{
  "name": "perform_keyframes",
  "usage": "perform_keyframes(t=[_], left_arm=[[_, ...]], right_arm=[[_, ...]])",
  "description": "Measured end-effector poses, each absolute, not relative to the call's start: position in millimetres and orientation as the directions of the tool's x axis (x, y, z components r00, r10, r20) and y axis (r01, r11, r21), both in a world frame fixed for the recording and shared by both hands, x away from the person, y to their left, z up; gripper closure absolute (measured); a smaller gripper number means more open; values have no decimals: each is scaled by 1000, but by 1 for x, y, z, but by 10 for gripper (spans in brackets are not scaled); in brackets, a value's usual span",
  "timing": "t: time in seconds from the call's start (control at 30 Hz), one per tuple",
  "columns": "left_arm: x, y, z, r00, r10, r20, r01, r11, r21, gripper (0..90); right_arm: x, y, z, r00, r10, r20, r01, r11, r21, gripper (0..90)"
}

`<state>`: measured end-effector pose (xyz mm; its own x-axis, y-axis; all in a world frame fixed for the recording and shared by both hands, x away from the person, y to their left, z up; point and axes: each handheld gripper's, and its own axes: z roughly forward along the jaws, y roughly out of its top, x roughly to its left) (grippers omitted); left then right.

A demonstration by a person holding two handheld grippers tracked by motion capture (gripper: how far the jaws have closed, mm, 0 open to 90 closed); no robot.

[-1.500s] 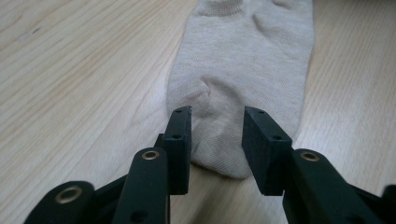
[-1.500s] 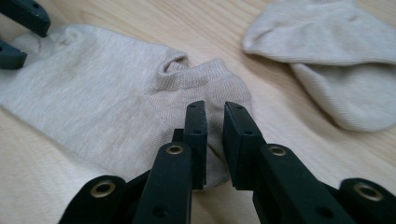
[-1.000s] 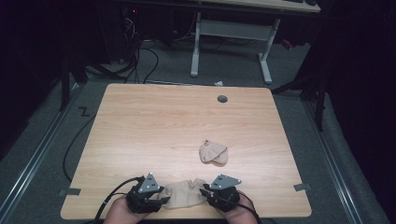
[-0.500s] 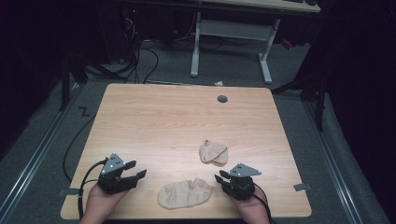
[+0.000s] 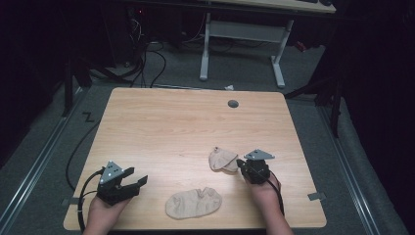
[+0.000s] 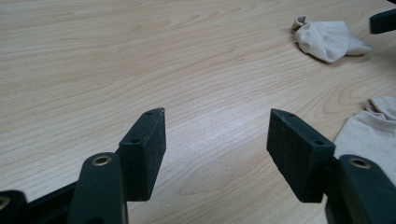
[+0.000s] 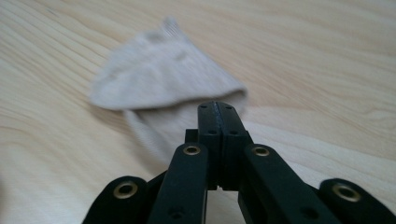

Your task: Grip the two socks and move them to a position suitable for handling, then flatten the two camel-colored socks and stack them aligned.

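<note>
Two beige socks lie on the wooden table (image 5: 186,122). A flat sock (image 5: 193,203) (image 6: 369,130) rests near the front edge between my hands. A smaller bunched sock (image 5: 221,159) (image 6: 327,39) (image 7: 163,74) lies farther back, right of centre. My left gripper (image 5: 137,177) (image 6: 217,135) sits at the front left, off the flat sock; its jaws have just been opening and stand open over bare wood. My right gripper (image 5: 240,162) (image 7: 218,106) has just been closing; its jaws are shut, tips at the bunched sock's near edge. Whether cloth is pinched is unclear.
A round grommet hole (image 5: 233,104) sits near the table's far edge. Beyond the table stands a white desk frame (image 5: 242,44) on grey carpet, with cables (image 5: 147,58) on the floor. Bare tabletop stretches across the back and left.
Both hands left the flat sock. The left gripper swung out to the left and opened. The right gripper moved back and right to the bunched sock and shut.
</note>
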<state>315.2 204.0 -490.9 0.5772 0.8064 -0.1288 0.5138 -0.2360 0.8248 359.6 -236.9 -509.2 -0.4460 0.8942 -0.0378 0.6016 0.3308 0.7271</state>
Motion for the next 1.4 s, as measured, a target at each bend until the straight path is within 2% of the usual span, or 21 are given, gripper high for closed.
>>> perform_keyframes(t=[0.2, 0.47, 0.57, 0.83, 1.07, 1.2, 1.4], left_arm=[[319, 198, -491, 595, 792, -137, 511, -241, 825, 378], [328, 177, -488, 637, 763, -109, 480, -281, 831, 373], [328, 177, -490, 641, 761, -98, 478, -296, 827, 373], [324, 188, -491, 627, 770, -119, 499, -280, 820, 377], [324, 185, -492, 629, 770, -109, 497, -290, 817, 378], [322, 185, -490, 619, 778, -107, 498, -283, 820, 374], [319, 188, -492, 615, 782, -101, 503, -290, 814, 374]], right_arm=[[363, -233, -522, -456, 888, -54, 636, 368, 679, 898], [330, -217, -521, -540, 841, -41, 585, 410, 700, 889], [336, -221, -512, -507, 861, -48, 567, 374, 734, 885], [362, -216, -520, -491, 868, -76, 590, 395, 704, 877], [344, -203, -523, -562, 826, -50, 574, 433, 695, 877], [335, -195, -514, -589, 806, -50, 533, 435, 726, 827], [344, -190, -494, -573, 818, -53, 507, 404, 761, 784]])
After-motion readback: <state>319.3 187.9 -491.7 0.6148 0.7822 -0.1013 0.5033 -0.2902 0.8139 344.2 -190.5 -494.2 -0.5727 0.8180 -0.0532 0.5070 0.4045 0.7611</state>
